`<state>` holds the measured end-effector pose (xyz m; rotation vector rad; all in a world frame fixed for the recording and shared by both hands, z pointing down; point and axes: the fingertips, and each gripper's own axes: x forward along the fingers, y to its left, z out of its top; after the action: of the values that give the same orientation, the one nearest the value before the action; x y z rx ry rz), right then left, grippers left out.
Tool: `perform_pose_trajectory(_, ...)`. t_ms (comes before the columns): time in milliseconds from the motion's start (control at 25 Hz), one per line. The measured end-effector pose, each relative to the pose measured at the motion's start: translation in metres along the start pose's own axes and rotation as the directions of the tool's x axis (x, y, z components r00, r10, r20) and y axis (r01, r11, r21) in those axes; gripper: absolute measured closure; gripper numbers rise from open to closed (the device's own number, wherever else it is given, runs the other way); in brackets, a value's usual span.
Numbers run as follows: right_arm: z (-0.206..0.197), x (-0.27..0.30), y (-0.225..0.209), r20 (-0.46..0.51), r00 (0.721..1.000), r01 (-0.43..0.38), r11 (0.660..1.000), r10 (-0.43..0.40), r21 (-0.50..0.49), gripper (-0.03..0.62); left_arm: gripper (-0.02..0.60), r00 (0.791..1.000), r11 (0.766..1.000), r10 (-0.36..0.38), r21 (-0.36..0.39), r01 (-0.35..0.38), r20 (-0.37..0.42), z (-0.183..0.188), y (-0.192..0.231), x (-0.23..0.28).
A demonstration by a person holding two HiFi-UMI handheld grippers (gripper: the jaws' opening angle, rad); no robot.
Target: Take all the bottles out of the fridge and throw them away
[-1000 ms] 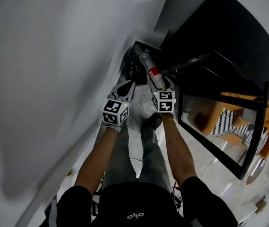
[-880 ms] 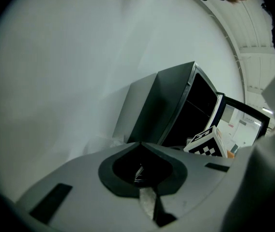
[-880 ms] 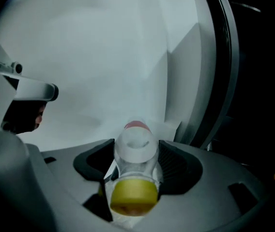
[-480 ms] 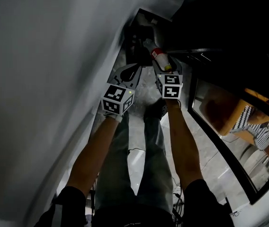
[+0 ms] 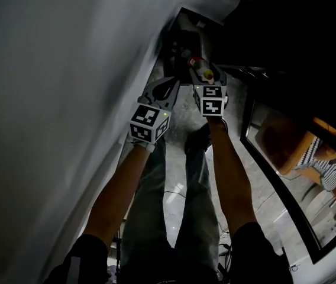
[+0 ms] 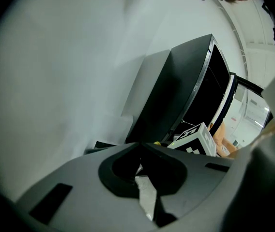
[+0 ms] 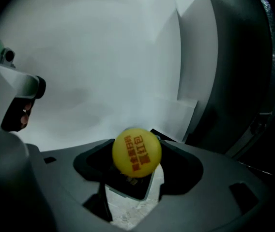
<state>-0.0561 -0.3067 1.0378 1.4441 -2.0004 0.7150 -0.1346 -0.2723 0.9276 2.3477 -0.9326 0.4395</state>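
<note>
A clear bottle [image 5: 196, 64] with a red label and a yellow cap [image 7: 136, 152] is clamped in my right gripper [image 5: 204, 76], cap end toward the gripper's camera. The bottle's body points down and away toward a dark bin [image 5: 177, 45] standing at the wall's foot. Just to the left, my left gripper [image 5: 163, 88] hangs at about the same height. Its jaws meet at the tips [image 6: 140, 144] with nothing between them. The black fridge [image 6: 188, 88] stands to the right, door open.
A pale wall [image 5: 67, 99] runs along the left, close to my left arm. The fridge's glass door [image 5: 286, 152] swings out on the right. The person's legs and shoes [image 5: 197, 141] stand on the marbled floor below the grippers.
Both grippers have dropped lower and moved toward the dark bin, the right one carrying the bottle along. Neither gripper's jaws have changed.
</note>
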Motion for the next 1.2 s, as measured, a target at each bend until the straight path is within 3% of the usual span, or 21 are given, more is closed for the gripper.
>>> perform_pose_trajectory(360,-0.021,-0.007,0.007,-0.046,0.999,-0.011,1.0,0.01,-0.009,0.295,0.581,1.0,1.0,0.01,0.002,-0.01,0.008,0.007,0.004,-0.004)
perform_pose_trajectory(680,-0.022,-0.073,0.022,-0.025,0.999,-0.045,0.999,0.045,0.003,0.306,0.581,0.999,0.999,0.036,-0.008,-0.036,0.02,0.016,-0.025,-0.031)
perform_pose_trajectory(1040,0.038,-0.208,0.018,0.072,0.997,-0.025,0.999,0.023,0.039,0.553,0.581,0.996,0.997,0.079,0.001,-0.08,0.051,0.066,-0.1,-0.079)
perform_pose_trajectory(1200,0.058,-0.287,0.008,0.071,0.997,-0.038,0.996,0.032,0.083,0.585,0.581,0.996,0.997,0.072,0.007,-0.073,0.059,0.091,-0.158,-0.111)
